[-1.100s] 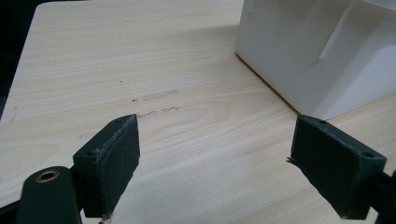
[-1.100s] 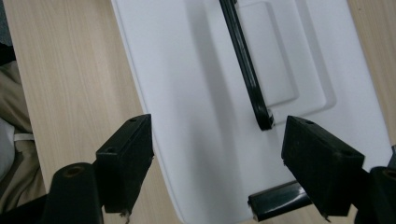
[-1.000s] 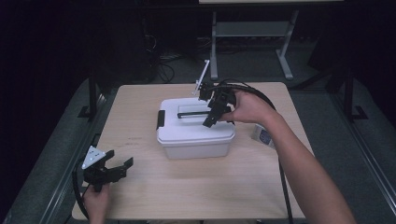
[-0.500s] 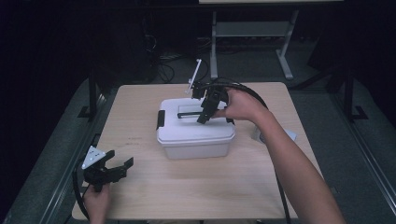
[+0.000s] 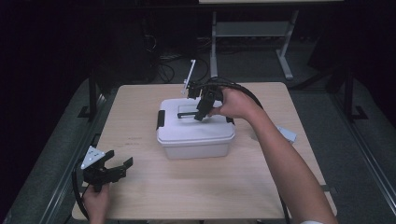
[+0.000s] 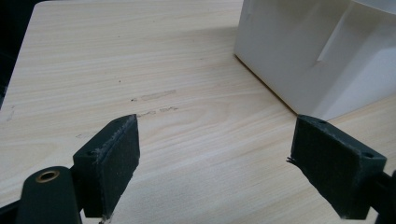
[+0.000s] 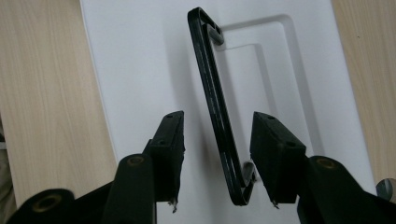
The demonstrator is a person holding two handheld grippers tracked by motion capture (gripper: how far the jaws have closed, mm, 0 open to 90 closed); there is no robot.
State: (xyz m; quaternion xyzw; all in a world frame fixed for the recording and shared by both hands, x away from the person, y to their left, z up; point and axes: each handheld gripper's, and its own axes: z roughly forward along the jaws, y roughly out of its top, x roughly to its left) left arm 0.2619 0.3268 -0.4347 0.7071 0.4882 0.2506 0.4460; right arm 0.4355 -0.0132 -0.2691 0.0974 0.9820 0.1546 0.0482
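Handle of box stands untouched between right gripper jaws, just closing

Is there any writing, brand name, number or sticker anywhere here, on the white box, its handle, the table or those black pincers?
None can be read.
White box: plain lid and walls, no label.
Black handle: no lettering visible.
Table: a few faint scuff marks, not writing.
Left gripper and right gripper: bare black pads, no markings.
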